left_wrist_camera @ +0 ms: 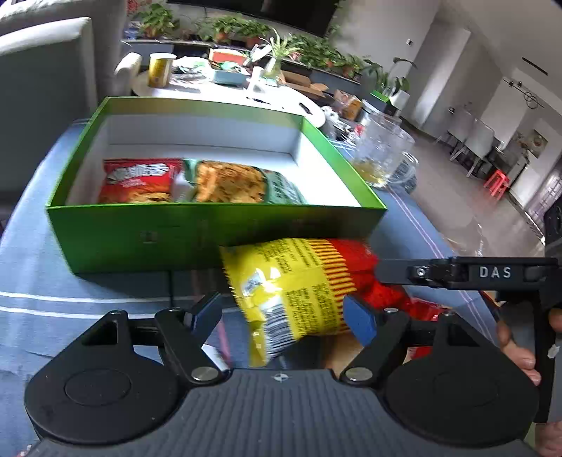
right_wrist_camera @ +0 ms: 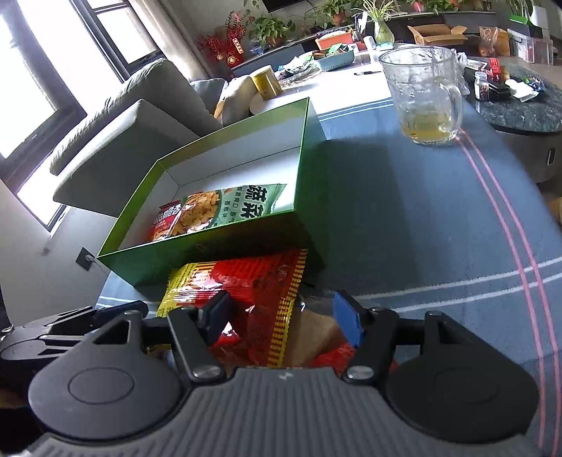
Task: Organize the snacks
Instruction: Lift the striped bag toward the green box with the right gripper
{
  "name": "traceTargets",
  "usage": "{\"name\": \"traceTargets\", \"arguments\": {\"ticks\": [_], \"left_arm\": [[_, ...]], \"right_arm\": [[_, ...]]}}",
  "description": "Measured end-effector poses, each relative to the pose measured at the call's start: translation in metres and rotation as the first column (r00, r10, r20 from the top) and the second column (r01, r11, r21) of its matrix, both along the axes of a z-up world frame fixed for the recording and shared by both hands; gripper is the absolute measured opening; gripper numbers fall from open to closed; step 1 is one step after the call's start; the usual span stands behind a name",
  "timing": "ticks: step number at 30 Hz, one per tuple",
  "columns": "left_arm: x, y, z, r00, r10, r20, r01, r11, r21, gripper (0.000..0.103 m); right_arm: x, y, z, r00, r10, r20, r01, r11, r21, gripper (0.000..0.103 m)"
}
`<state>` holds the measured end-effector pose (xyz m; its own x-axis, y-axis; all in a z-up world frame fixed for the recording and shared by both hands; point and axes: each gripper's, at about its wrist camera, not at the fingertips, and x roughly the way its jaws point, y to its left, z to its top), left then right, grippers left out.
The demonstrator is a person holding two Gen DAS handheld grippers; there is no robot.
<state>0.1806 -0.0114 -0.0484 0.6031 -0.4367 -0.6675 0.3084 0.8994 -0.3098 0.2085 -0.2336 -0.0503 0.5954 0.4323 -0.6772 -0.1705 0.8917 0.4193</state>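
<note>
A green box [left_wrist_camera: 140, 232] [right_wrist_camera: 147, 260] stands on the blue cloth and holds a red snack bag [left_wrist_camera: 140, 181] [right_wrist_camera: 163, 221] and a green snack bag [left_wrist_camera: 239, 182] [right_wrist_camera: 224, 205]. A yellow and red snack bag [left_wrist_camera: 291, 284] [right_wrist_camera: 253, 291] hangs just in front of the box's near wall. My left gripper [left_wrist_camera: 284, 313] is open around its yellow end, the pads apart from it. My right gripper [right_wrist_camera: 284, 313] stands open around the red end; whether a pad touches it I cannot tell. The right gripper's body also shows in the left wrist view [left_wrist_camera: 491, 277].
A glass mug [left_wrist_camera: 384, 154] [right_wrist_camera: 425, 95] with some yellow liquid stands right of the box. A yellow can [left_wrist_camera: 159, 70] [right_wrist_camera: 265, 82], a white table with clutter [left_wrist_camera: 224, 88] and potted plants [left_wrist_camera: 224, 28] lie behind. A grey sofa [right_wrist_camera: 133, 133] is at the left.
</note>
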Motion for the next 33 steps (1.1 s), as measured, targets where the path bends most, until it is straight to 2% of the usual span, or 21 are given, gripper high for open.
{"name": "traceTargets", "arguments": {"ticks": [5,15,16,17,19,21,24,26,28,30,33], "left_arm": [[0.001,-0.013,-0.005,1.000,-0.018,-0.007,0.018,1.000,0.020,0.073],[-0.007,-0.013,0.001,0.999,-0.009,0.032,0.008,1.000,0.026,0.061],[-0.009,-0.014,0.003,0.999,-0.017,0.043,0.016,1.000,0.025,0.059],[-0.010,-0.015,0.005,0.998,-0.034,0.048,0.033,0.999,0.011,0.054],[-0.013,-0.019,0.009,0.997,-0.042,0.062,0.041,0.999,0.018,0.054],[-0.015,-0.022,0.011,0.995,-0.066,0.078,0.064,0.997,0.031,0.049],[-0.016,-0.019,0.013,0.994,-0.087,0.070,0.089,0.996,-0.020,0.047],[-0.016,-0.018,0.013,0.994,-0.085,0.063,0.086,0.996,-0.021,0.049],[-0.016,-0.018,0.012,0.996,-0.062,0.070,0.062,0.998,0.005,0.057],[-0.014,-0.014,0.010,0.997,-0.020,0.072,0.018,1.000,0.019,0.071],[-0.009,-0.005,0.005,0.999,0.019,0.041,-0.020,1.000,0.004,0.073]], "right_arm": [[-0.002,0.003,0.001,1.000,-0.003,0.005,0.003,1.000,-0.002,0.065],[-0.002,0.008,0.002,1.000,-0.009,0.011,0.009,1.000,-0.011,0.062],[-0.002,0.009,0.002,1.000,-0.004,0.011,0.004,1.000,-0.005,0.058],[-0.003,0.010,0.003,1.000,0.009,0.007,-0.010,1.000,0.013,0.054],[-0.004,0.014,0.003,0.998,0.054,-0.011,-0.053,0.997,0.058,0.053],[-0.006,0.022,0.006,0.998,0.064,0.008,-0.064,0.998,0.027,0.052],[-0.004,0.024,0.005,0.998,0.066,0.000,-0.066,0.997,0.033,0.046],[-0.002,0.020,0.003,0.998,0.058,-0.014,-0.057,0.997,0.055,0.044],[-0.002,0.017,0.002,0.999,0.050,-0.020,-0.049,0.996,0.069,0.042],[-0.003,0.014,0.002,0.999,0.047,-0.022,-0.045,0.996,0.082,0.040],[-0.001,0.005,-0.002,0.998,0.037,-0.045,-0.030,0.990,0.141,0.037]]}}
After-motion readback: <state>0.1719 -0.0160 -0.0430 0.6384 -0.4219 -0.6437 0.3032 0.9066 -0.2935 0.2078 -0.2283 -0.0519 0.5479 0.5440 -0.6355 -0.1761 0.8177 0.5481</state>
